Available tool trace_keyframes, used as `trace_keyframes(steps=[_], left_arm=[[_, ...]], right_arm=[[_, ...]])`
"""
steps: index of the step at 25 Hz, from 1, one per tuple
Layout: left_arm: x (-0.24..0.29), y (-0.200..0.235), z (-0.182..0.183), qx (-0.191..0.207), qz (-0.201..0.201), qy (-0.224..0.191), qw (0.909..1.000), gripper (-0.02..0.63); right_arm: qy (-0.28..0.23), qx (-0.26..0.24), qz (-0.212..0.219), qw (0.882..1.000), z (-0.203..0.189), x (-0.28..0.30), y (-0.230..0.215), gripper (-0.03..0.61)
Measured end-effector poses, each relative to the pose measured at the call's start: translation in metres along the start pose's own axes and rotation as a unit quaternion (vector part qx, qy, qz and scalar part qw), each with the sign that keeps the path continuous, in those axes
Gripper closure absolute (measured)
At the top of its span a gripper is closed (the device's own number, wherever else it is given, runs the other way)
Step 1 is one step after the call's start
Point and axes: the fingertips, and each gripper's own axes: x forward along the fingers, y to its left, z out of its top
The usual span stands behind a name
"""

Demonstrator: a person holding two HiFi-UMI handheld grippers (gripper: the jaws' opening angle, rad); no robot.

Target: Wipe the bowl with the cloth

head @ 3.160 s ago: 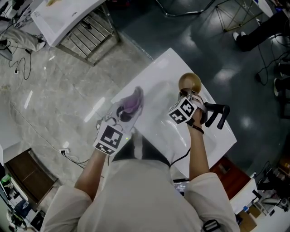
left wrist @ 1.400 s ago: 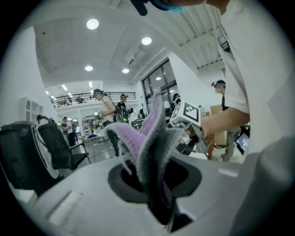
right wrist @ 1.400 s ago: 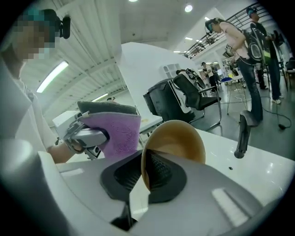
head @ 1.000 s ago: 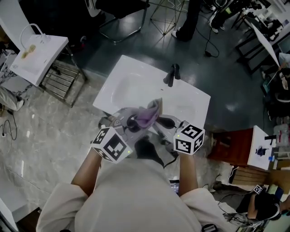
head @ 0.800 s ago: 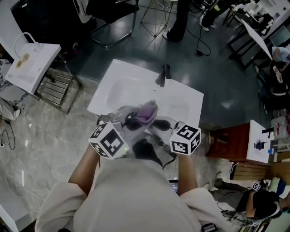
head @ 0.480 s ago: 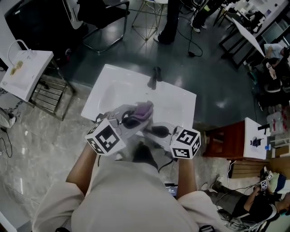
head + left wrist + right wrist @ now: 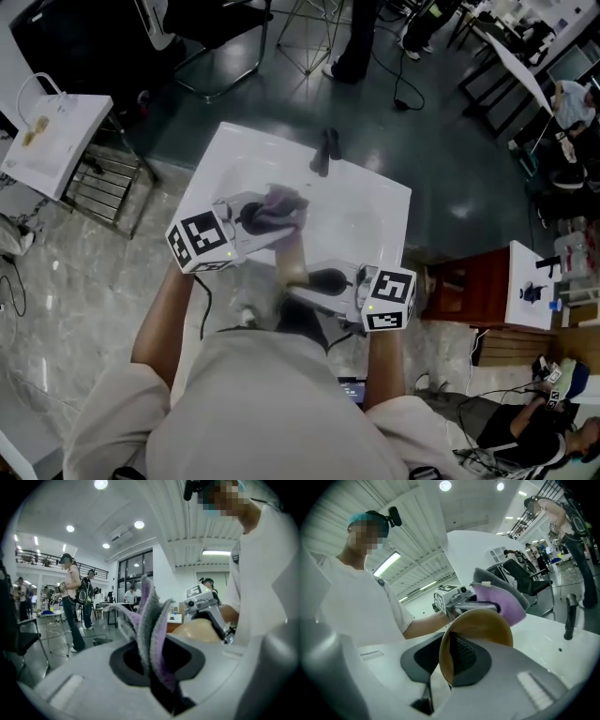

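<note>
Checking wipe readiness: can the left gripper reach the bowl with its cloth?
Probably yes. The left gripper, shut on the cloth, sits beside the bowl, whose rim is between the right gripper's jaws, which have just been opening; nothing intervenes.

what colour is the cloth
The cloth is purple and grey, clearest in the left gripper view.

A white countertop (image 7: 375,220) with a black faucet (image 7: 325,150) fills the centre of the head view, where dark glossy floor (image 7: 450,150) at top and right meets pale marbled floor (image 7: 56,281) at left. A metal rack (image 7: 103,183) sits upper left, a black chair (image 7: 216,23) at top, and a red-brown cabinet (image 7: 464,291) at right. In the left gripper view, round ceiling lights (image 7: 139,524) shine above tall dark-framed windows (image 7: 136,571).
</note>
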Motion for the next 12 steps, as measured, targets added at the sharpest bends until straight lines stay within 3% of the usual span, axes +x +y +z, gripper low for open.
trace_keyframes(steps=[4,8,12], left_arm=[[-0.019,0.001,-0.005,-0.039,-0.040,-0.053,0.9970,0.545],[-0.041,-0.003,-0.014,-0.083,-0.081,-0.119,0.9861,0.548],[-0.055,0.000,-0.016,-0.115,-0.078,-0.172,0.9753,0.548]], right_arm=[[-0.014,-0.002,0.044,0.999,0.008,0.010,0.009,0.538],[-0.031,0.002,0.082,0.996,0.016,0.018,0.016,0.525],[-0.050,0.012,0.113,0.992,0.025,0.020,0.017,0.524]])
